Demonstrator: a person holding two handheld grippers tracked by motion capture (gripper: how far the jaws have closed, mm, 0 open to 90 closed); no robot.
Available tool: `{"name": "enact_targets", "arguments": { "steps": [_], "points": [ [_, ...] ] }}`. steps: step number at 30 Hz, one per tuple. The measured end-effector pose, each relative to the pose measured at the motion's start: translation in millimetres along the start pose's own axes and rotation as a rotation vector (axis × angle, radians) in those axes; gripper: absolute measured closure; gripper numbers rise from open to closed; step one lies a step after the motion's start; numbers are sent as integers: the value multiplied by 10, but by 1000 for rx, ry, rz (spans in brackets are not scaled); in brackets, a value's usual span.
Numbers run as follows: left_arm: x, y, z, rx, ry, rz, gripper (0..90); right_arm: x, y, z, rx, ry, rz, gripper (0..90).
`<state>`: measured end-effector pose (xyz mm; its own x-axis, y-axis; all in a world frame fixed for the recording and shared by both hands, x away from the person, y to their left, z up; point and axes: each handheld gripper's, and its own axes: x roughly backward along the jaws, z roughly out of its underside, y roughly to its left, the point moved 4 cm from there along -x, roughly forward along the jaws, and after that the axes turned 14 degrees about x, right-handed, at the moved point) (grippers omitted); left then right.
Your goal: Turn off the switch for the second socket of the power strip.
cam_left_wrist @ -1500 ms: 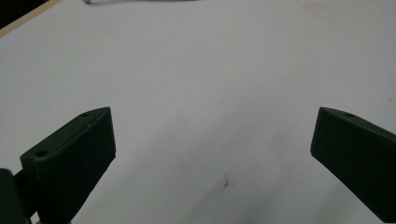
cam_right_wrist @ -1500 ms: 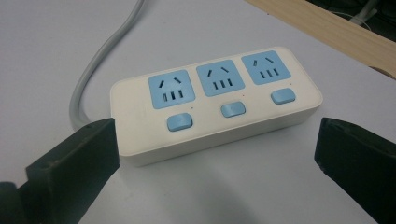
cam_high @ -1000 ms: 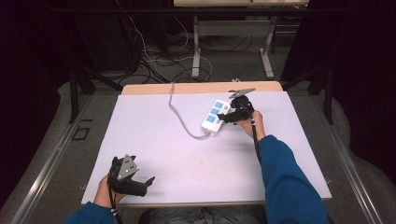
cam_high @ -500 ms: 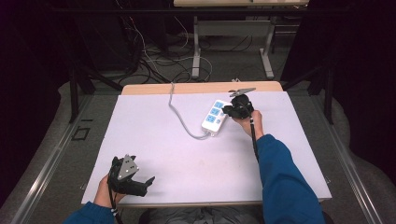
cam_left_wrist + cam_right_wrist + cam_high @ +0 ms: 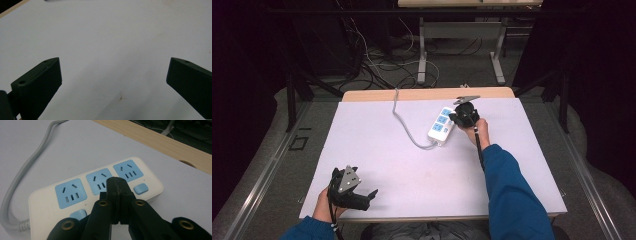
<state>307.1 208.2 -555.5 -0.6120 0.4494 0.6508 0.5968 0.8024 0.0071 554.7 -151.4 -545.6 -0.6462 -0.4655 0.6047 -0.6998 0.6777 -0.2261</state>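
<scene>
Power strip (image 5: pixel 442 124) is lying at far side of white mat (image 5: pixel 422 165); right gripper (image 5: pixel 117 185), jaws just pressed together on nothing, is being aimed at middle blue switch; press probably not done; left gripper (image 5: pixel 113 75) is being kept spread, idle.

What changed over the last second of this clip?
The right gripper has just closed its fingers, empty, tips over the power strip by its middle switch. The left gripper stayed open near the table's front edge; the strip did not move.
</scene>
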Motion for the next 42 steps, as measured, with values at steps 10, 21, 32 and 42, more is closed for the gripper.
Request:
{"name": "enact_targets", "arguments": {
  "steps": [10,21,32,42],
  "points": [
    [-4,-4,1,1,0,0,1,-101,42,20,9,35,17,900],
    [-12,-8,4,2,5,0,1,-166,33,81,-10,49,13,900],
    [-18,-12,4,-5,11,4,1,-156,-6,111,-26,58,36,900],
    [-16,-5,5,-9,15,2,2,-163,22,100,-23,43,26,900]
  ]
}}
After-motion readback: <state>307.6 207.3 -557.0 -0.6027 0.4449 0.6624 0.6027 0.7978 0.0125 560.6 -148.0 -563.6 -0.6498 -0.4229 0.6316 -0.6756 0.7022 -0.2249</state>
